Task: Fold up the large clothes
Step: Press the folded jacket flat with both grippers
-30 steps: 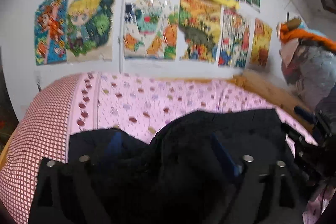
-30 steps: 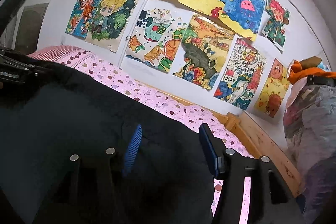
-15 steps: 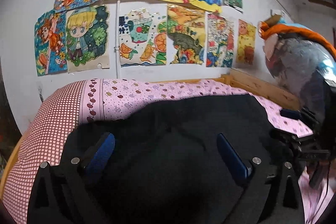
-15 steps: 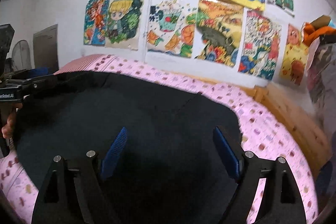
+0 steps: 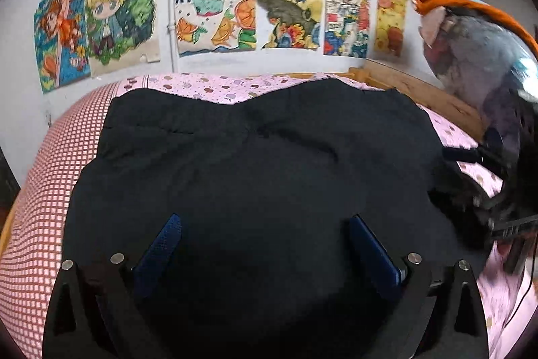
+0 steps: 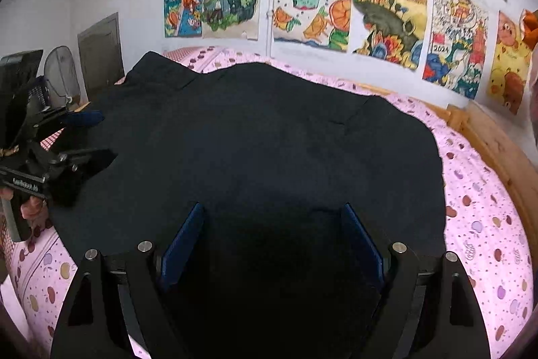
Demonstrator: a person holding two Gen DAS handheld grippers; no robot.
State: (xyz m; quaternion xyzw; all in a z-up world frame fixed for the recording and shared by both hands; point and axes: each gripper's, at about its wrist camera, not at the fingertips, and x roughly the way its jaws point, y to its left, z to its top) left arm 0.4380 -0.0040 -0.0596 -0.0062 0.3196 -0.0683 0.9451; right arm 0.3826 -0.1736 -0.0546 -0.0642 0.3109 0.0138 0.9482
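Observation:
A large black garment [image 5: 262, 164] lies spread flat on the pink patterned bed [image 5: 215, 86]; it also fills the right wrist view [image 6: 255, 137]. My left gripper [image 5: 265, 224] is open, its blue pads [image 5: 158, 254] wide apart just above the near part of the cloth, holding nothing. My right gripper [image 6: 272, 211] is open too, its pads [image 6: 361, 244] apart over the near edge, empty. The left gripper also shows at the left edge of the right wrist view [image 6: 80, 137], over the garment's left side. The right gripper shows blurred at the right edge of the left wrist view [image 5: 481, 190].
A white wall with several colourful drawings [image 6: 312, 5] stands behind the bed. A wooden bed frame [image 6: 487, 137] runs along the right. A stuffed bag with orange cloth [image 5: 477, 42] stands at the right. A fan [image 6: 60, 73] and a door [image 6: 101, 52] are at the left.
Both grippers let go of the garment and opened wide. The cloth, bunched and lifted a second ago, now lies spread flat on the bed; both grippers have pulled back toward me.

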